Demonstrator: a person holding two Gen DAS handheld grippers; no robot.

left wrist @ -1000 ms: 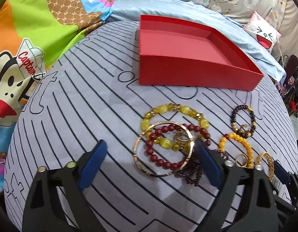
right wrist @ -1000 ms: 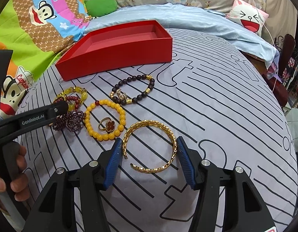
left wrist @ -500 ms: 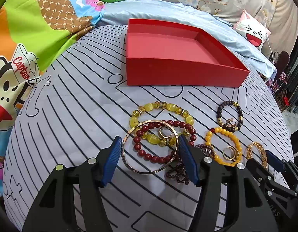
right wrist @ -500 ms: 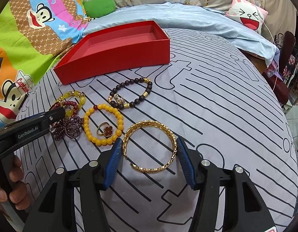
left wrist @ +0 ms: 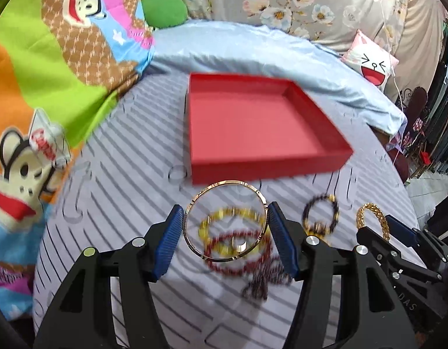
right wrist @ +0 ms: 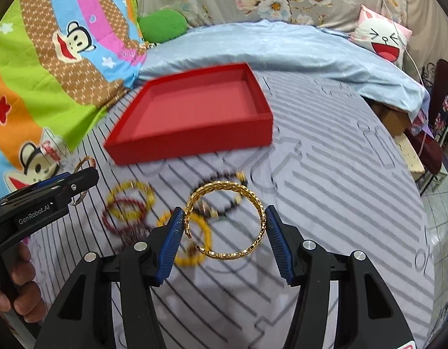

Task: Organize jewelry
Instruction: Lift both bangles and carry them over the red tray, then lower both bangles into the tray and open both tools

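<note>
your left hand-held gripper [left wrist: 226, 234] is clamped across a thin gold bangle [left wrist: 225, 221], its blue pads [left wrist: 169, 237] pressing the ring's two sides; its jaws have just been closing, with that bangle between them. the ring sits lifted clear of the striped grey bedsheet [left wrist: 122, 203], its upper edge overlapping the near wall of the red tray [left wrist: 253, 171] in this view. your right hand-held gripper [right wrist: 224, 232] grips the open woven gold cuff [right wrist: 225, 221] the same way, one blue pad [right wrist: 274, 237] on each side, the cuff raised off the sheet with its gap turned toward the lower left.

the red tray [right wrist: 194, 145] lies on the sheet just beyond both grippers, its floor bare. below the held pieces the rest of the jewelry is on the bed and blurred: a yellow bead bracelet [left wrist: 232, 213], a dark red bead bracelet [left wrist: 238, 254] and what seems to be a tangle of darker beads [left wrist: 261, 283] under the bangle, a black bead bracelet [left wrist: 321, 212] to their right, and an amber bead bracelet [right wrist: 199, 244] behind the cuff. your fingers [right wrist: 18, 264] wrap the left gripper's handle at the edge of the right wrist view.
</note>
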